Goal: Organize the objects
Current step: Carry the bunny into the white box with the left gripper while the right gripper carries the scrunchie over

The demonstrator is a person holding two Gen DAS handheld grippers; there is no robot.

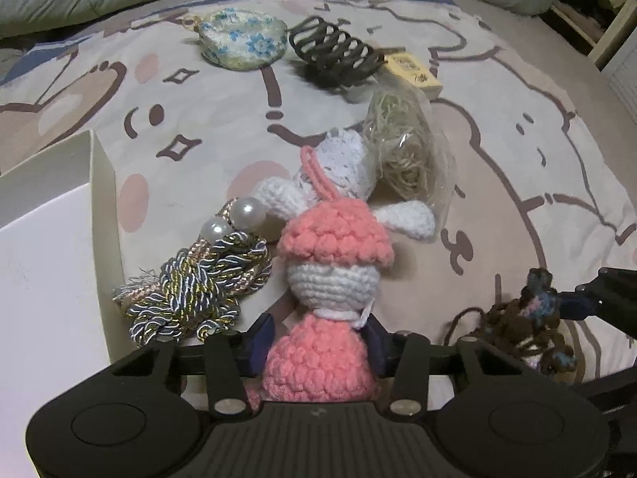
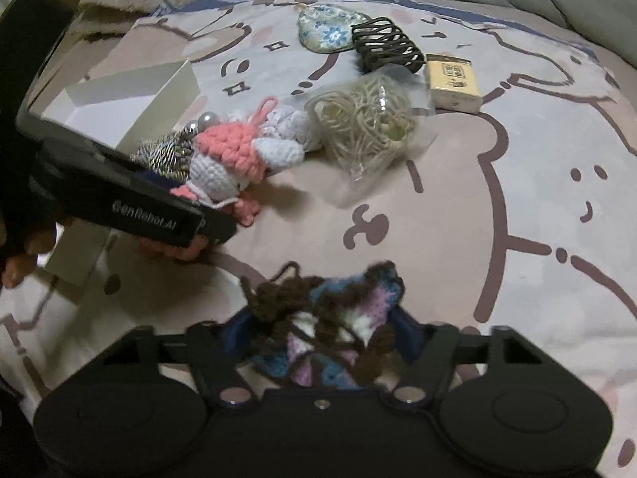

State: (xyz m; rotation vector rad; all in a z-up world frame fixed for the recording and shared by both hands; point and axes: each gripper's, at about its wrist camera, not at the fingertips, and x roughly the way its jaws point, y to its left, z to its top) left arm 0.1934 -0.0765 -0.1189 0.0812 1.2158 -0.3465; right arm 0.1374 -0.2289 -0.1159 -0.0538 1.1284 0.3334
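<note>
left claw (image 1: 318,342) pinched pink crochet doll (image 1: 330,279) at its body, between both fingers | right claw (image 2: 322,342) pinched brown-blue crochet piece (image 2: 322,318) | white box (image 1: 47,247) lay left of left claw | twisted cord (image 1: 199,283) just beside doll, left

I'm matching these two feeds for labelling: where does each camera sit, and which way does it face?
Left wrist: on the left gripper, looking along its fingers, shut on the pink crochet doll, toward the white box.
Right wrist: on the right gripper, holding the brown-and-blue crochet piece; the left gripper shows at left.
Shared: doll, floral pouch, twine bag.
</note>
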